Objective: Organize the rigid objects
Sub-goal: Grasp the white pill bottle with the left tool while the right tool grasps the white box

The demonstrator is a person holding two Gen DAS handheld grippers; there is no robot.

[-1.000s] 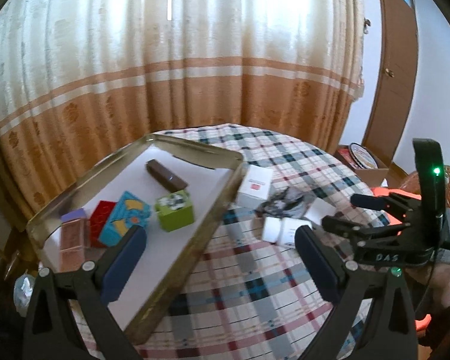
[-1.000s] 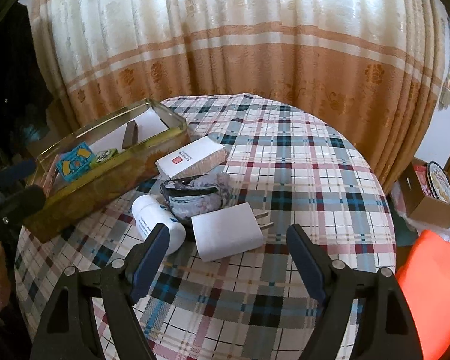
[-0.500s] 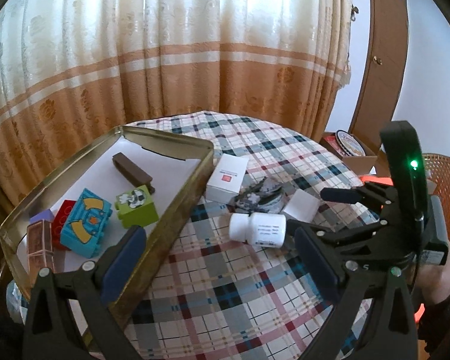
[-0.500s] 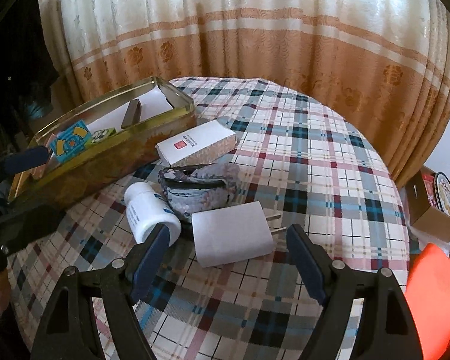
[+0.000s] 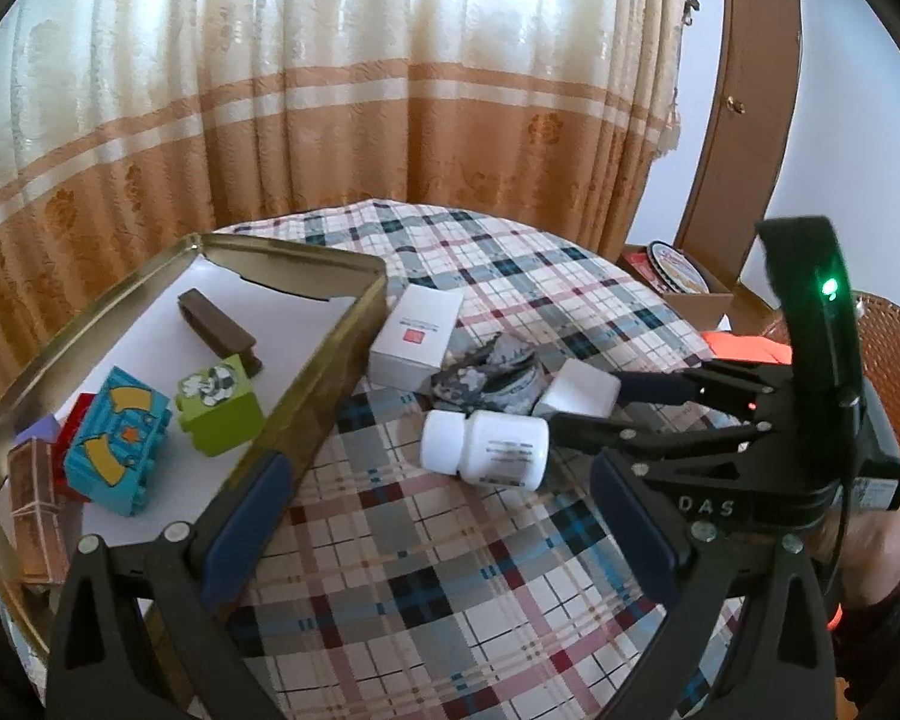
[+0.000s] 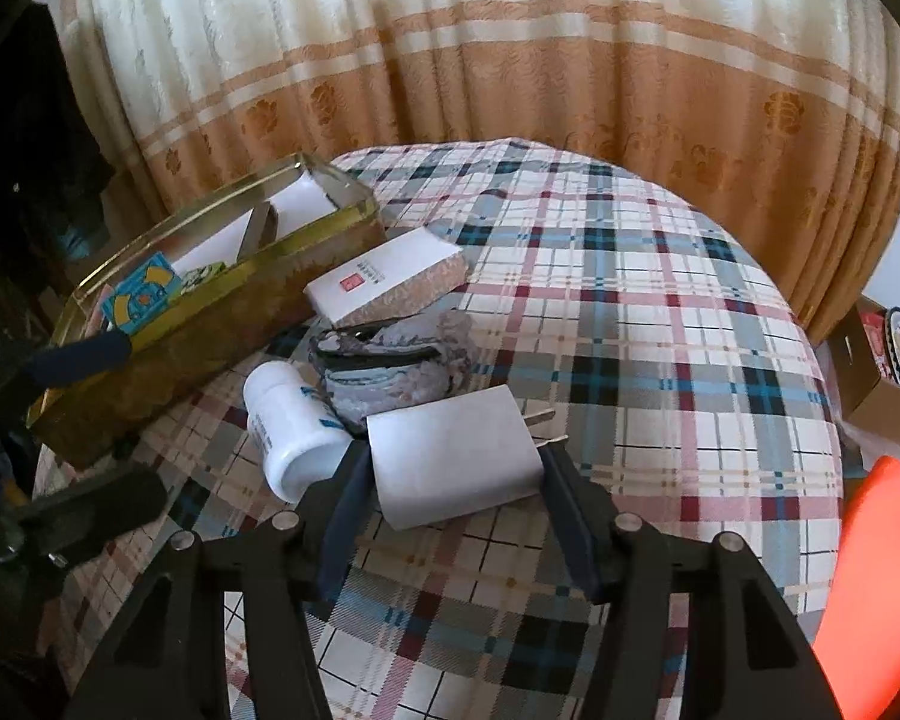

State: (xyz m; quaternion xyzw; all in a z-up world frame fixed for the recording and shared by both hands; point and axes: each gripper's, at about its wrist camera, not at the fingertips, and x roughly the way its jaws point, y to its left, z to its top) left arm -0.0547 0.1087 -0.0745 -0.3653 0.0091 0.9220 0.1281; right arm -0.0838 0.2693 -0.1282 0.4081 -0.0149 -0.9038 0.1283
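- At the far left of the table, the gold tin tray [image 5: 354, 324] already holds a brown bar [image 5: 216, 324], a green toy block [image 5: 219, 405], a blue toy block [image 5: 117, 441] and red and brown pieces at its near corner. Its near wall stands high beside the loose things, so anything carried across low could catch that rim and tip out of a grip.
- Just right of the tray, the left tongs [image 5: 438, 534] hang with their jaws wide apart and nothing between them. They point over the checked cloth towards the white pill bottle [image 5: 486, 447], which lies on its side. Being round, it may roll if a pad nudges it off centre.
- Behind the bottle, a white carton [image 5: 417, 333] leans near the tray wall, and a soft grey pouch [image 6: 390, 354] lies touching the bottle. The pouch could drag along if the bottle is pulled.
- Further right, the right tongs [image 6: 453, 468] are closing on the white charger plug [image 6: 450, 456], which sits flat on the table between the blue pads. Whether they press it yet is hard to say.
- The charger is smooth and flat-sided, and its prongs [image 6: 543, 423] point away to the right. A grip taken only on the near edge may let it swing or slip out on the lift.
- Its left corner lies just beside the bottle's base, so the left pad may shove the bottle as it closes.
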